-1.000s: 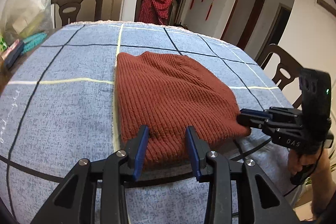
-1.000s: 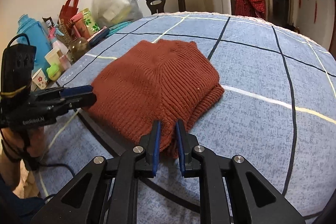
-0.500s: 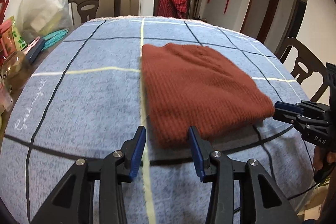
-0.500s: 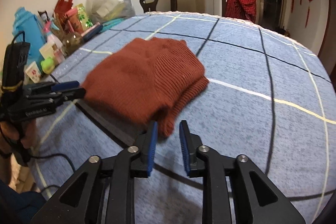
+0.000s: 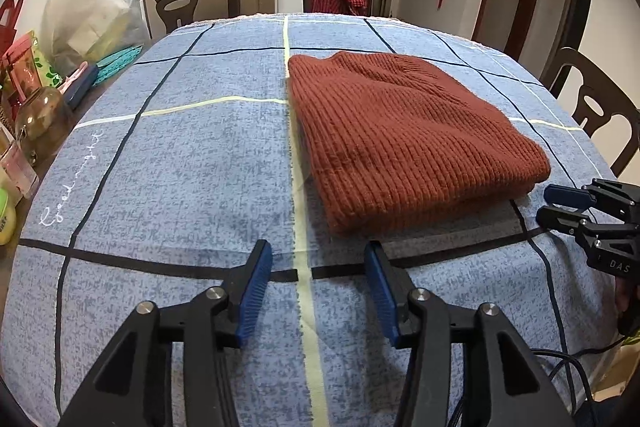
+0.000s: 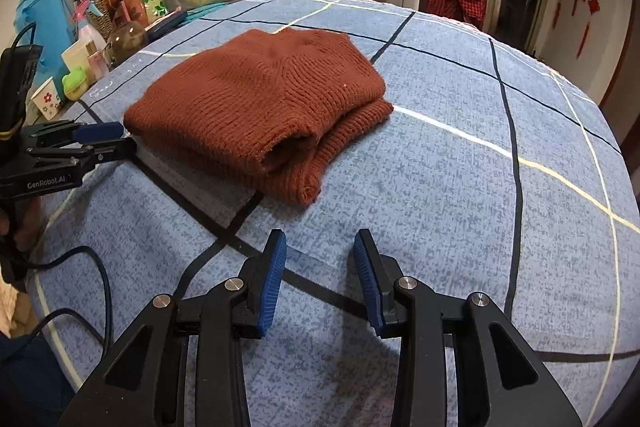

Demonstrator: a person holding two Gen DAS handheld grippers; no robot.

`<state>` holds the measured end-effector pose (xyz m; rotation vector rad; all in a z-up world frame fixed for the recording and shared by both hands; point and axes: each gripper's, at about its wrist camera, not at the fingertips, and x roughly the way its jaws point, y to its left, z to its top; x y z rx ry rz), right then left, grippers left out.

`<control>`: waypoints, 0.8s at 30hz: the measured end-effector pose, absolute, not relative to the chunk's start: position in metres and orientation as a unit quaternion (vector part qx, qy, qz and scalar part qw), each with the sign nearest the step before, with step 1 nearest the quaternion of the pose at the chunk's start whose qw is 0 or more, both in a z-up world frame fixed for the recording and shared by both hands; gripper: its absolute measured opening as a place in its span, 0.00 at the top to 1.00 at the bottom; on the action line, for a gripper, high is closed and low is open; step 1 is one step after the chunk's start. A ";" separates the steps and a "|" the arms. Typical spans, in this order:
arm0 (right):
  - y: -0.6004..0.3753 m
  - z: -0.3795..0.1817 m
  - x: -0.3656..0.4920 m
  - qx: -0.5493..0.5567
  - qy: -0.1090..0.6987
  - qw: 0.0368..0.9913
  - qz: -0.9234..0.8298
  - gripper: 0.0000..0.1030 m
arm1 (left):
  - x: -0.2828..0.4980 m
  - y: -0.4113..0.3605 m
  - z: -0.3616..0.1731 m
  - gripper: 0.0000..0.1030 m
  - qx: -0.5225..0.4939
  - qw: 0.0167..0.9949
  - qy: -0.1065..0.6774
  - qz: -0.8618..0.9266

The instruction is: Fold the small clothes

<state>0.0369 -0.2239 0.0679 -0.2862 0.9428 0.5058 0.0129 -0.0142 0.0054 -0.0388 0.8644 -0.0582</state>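
On the blue checked tablecloth (image 5: 192, 155) in the left wrist view, a rust-red knitted sweater (image 5: 404, 139) lies folded into a thick rectangle, right of the pale yellow stripe and beyond the black line that crosses the near edge. The left gripper (image 5: 318, 263) hovers just short of the sweater's near left corner with its blue-padded jaws spread apart and nothing between them. At the right edge the right gripper (image 5: 560, 205) shows side-on, near the sweater's right corner but not touching it. In the right wrist view, the sweater (image 6: 256, 107) sits to the far left, its layered open end (two rolled knit edges stacked) facing the camera. The right gripper (image 6: 320, 251) is parted wide over bare cloth (image 6: 460, 187), clear of the sweater. The left gripper (image 6: 116, 139) points in from the left, its tips just beside the sweater's left corner. Bottles and bags (image 6: 100, 19) crowd the far left edge.
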 end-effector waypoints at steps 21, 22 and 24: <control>-0.225 0.068 0.037 -0.135 0.447 0.851 0.240 0.64 | 0.013 -0.020 0.004 0.40 -0.006 0.908 0.418 -0.032; -0.225 0.068 0.037 -0.135 0.447 0.851 0.240 0.64 | 0.013 -0.020 0.004 0.40 -0.006 0.908 0.418 -0.032; -0.225 0.068 0.037 -0.135 0.446 0.851 0.241 0.64 | 0.013 -0.020 0.004 0.40 -0.006 0.908 0.418 -0.032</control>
